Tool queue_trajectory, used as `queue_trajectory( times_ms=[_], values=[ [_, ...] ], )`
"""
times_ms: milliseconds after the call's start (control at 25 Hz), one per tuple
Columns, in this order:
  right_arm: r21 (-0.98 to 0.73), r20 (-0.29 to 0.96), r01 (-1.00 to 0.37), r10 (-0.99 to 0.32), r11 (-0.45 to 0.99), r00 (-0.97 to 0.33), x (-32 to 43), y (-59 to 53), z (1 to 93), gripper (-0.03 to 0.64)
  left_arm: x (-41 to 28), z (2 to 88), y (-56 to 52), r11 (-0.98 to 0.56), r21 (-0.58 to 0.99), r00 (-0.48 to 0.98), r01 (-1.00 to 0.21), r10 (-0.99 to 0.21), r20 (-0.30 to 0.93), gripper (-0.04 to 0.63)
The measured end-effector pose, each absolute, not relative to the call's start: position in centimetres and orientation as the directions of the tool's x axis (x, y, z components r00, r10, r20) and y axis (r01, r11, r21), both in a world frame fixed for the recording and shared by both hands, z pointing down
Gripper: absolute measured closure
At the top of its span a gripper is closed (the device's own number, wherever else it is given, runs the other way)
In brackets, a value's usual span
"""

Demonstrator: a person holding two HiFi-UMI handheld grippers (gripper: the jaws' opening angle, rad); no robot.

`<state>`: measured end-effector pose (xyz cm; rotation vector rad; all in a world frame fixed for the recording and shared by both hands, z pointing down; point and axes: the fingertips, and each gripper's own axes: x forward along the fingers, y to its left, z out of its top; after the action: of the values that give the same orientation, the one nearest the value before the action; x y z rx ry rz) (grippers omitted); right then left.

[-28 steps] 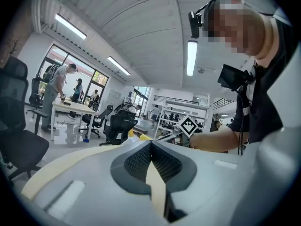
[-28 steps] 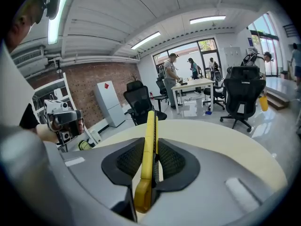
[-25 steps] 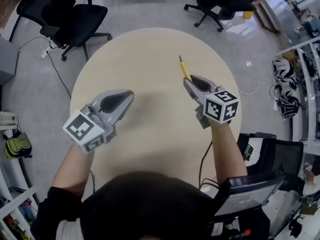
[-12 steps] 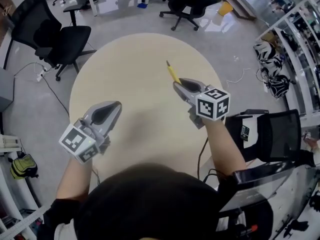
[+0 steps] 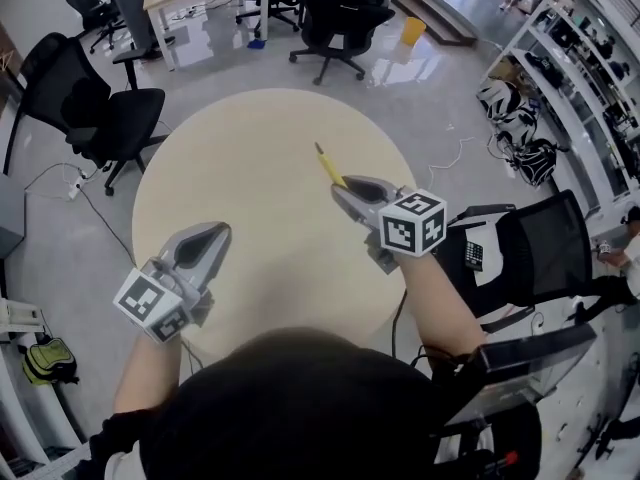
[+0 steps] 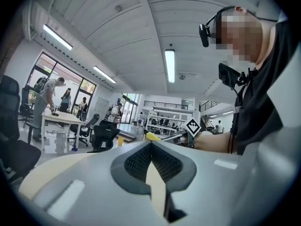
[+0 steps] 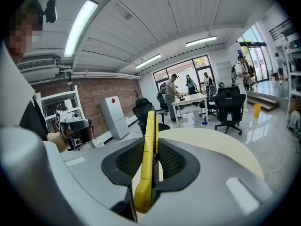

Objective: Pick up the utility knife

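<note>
**A:** Where's the utility knife [image 5: 328, 167] relative to the round table [image 5: 240, 138]?

**B:** Above the table's far-right part, not lying on its top. Your right gripper [image 5: 347, 187] is clamped on it, and nothing else touches it.

**A:** Axis?

**B:** The long axis runs along your right jaws. The right gripper view shows the yellow body standing on edge between the pads, which press its two flat sides. Its back end is down near the jaw root. Its front end sticks out past the tips, toward the table's far edge.

**A:** Left side?

**B:** Your left gripper [image 5: 212, 236] hovers over the table's near-left part, jaws together with nothing between them. It's well apart from the knife, so your right hand is the only one on it.

**A:** Count?

**B:** One knife, two grippers, one table.

**A:** Status?

**B:** My read is that the pick is done. The next move turns on the knife's front end leading your right jaws: wherever you point them, it gets there first. Keep it aimed away from your left hand.
</note>
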<state>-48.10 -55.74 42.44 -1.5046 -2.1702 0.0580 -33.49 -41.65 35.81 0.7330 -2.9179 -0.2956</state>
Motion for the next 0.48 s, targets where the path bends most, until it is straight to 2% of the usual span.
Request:
queue_trajectory(
  times_ms=[480],
  values=[
    [-0.351,0.215,0.893,0.953,0.280,-0.214,-39.2,-62.6,35.8,0.511,-28.0,32.1,-48.4,0.856,0.188,-0.871,-0.482,-0.491,0.003,0.595]
  ],
)
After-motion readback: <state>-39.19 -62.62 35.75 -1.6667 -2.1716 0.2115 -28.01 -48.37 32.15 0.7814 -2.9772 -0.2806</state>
